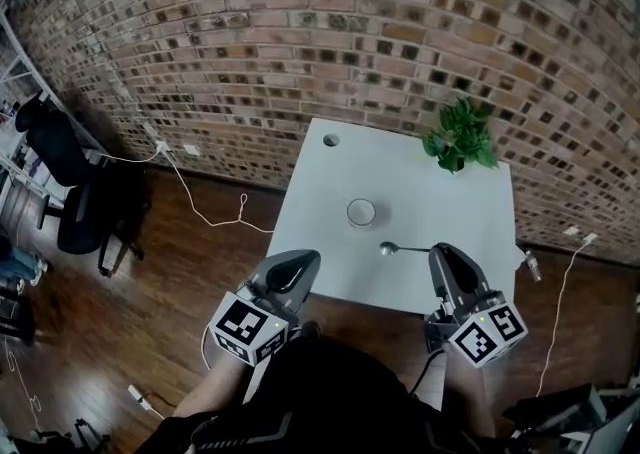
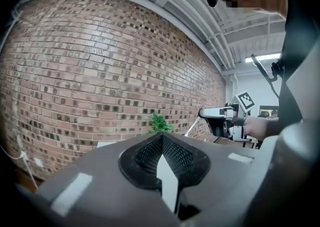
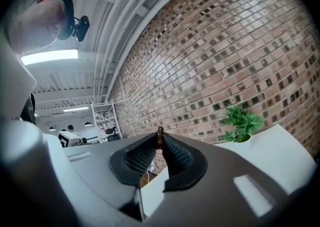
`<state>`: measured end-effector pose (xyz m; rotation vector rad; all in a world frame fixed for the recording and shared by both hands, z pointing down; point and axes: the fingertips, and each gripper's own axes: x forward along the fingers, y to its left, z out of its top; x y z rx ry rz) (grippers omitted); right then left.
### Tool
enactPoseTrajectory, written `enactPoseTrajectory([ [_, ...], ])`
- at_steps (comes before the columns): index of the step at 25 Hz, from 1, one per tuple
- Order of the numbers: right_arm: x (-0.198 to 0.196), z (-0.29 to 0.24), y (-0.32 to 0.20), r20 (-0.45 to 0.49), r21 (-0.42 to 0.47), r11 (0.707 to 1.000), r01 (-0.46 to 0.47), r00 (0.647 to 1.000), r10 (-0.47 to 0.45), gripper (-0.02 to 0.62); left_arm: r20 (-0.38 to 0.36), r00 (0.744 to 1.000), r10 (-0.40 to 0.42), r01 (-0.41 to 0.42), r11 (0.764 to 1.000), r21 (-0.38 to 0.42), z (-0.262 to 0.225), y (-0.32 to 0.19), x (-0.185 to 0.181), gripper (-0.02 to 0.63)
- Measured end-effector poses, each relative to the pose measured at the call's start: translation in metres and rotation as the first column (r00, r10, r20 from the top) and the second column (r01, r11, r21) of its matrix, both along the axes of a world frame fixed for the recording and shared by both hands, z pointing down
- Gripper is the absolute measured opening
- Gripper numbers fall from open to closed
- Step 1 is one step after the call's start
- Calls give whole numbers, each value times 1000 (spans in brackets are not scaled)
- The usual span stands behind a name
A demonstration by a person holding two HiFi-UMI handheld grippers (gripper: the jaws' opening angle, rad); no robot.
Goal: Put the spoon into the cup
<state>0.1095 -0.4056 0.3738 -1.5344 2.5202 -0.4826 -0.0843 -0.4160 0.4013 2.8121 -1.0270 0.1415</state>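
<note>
A white cup (image 1: pixel 361 212) stands near the middle of the white table (image 1: pixel 320 262). To its right and nearer me lies a metal spoon (image 1: pixel 400 249), bowl to the left and handle to the right. My right gripper (image 1: pixel 441 250) points level over the table's front edge, with its tip by the handle's end. Its jaws (image 3: pixel 159 138) are a narrow slit apart and hold nothing. My left gripper (image 1: pixel 308 258) is at the front left edge, left of the cup. Its tips (image 2: pixel 161 136) meet, empty. Neither gripper view shows the cup or spoon.
A potted plant (image 1: pixel 460 137) stands at the table's back right, and a round hole (image 1: pixel 331 140) is at its back left. A brick wall (image 1: pixel 300 32) runs behind. A black office chair (image 1: pixel 70 202) and white cables (image 1: pixel 215 214) are on the wooden floor to the left.
</note>
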Motion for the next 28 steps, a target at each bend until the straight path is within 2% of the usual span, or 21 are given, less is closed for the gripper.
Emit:
enactPoseTrajectory([
  [11,-11,24,-53,-2,-56,990,-129,992,129,46,-17,996,83,-83,996,-29,19,-55,-33,-8],
  [16,-11,52,-79,-41,-103,988,-117,993,113,46,-27,997,70,-71,996,-54,26,-75,-33,-8],
  [23,4,93,-119,-31,-150,985,-85,996,81,46,-37,996,83,-85,995,-58,47,-100,-10,-8],
  [28,4,126,-143,-37,-203,978,-49,998,43,46,-14,1000,25,-26,996,-90,70,-119,-5,-8],
])
